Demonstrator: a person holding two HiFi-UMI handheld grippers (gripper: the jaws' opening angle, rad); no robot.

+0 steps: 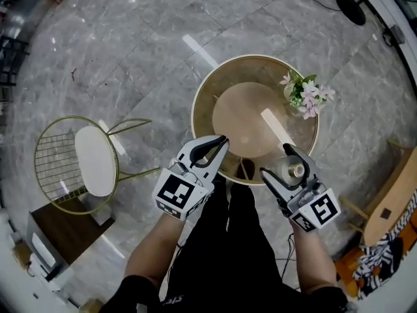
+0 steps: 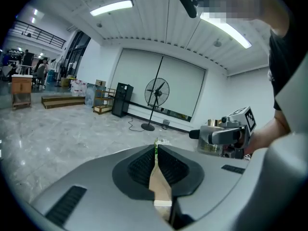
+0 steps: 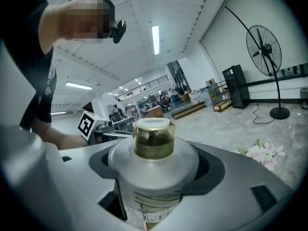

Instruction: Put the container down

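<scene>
Head view: open grey marble floor (image 1: 130,51) surrounds the round bench (image 1: 247,119), and a wire chair (image 1: 91,162) stands well apart on its left. Both forearms reach forward to the bench's near rim. The right claw (image 1: 275,160) is clamped on the pale, upright container (image 1: 292,169), held over that rim, with something dark inside its clear amber cap. The left claw (image 1: 221,143) is closed to a slit and empty. Flowers (image 1: 306,96) stand near the far right edge.

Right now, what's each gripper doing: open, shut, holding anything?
Left gripper: shut, nothing between its jaws.
Right gripper: shut on the container.
</scene>
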